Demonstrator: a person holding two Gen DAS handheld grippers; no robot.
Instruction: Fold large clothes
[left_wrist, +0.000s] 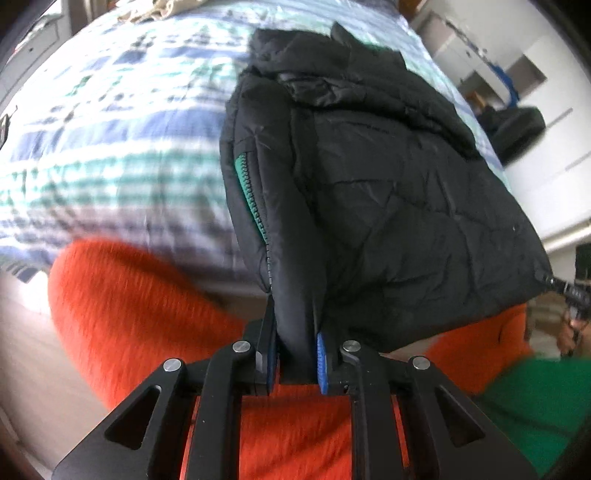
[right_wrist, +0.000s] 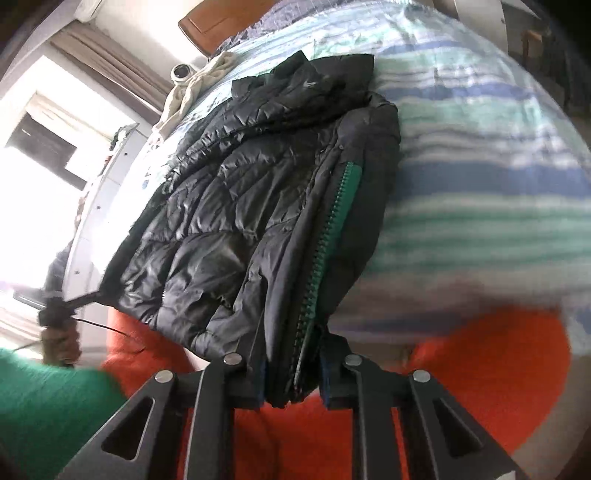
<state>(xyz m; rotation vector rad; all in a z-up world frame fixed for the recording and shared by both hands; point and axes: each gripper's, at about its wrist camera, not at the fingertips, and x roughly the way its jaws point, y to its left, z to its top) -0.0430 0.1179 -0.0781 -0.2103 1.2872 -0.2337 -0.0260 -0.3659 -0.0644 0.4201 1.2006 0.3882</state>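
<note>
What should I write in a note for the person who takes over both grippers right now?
Left gripper: shut on the jacket hem, at the corner near the zipper.
Right gripper: shut on the jacket hem too.
The black jacket lies on the striped bed cover, already folded in half lengthwise, collar at the far end.
Left: probably carry the hem up toward the collar, lay it flat, then release both.
</note>
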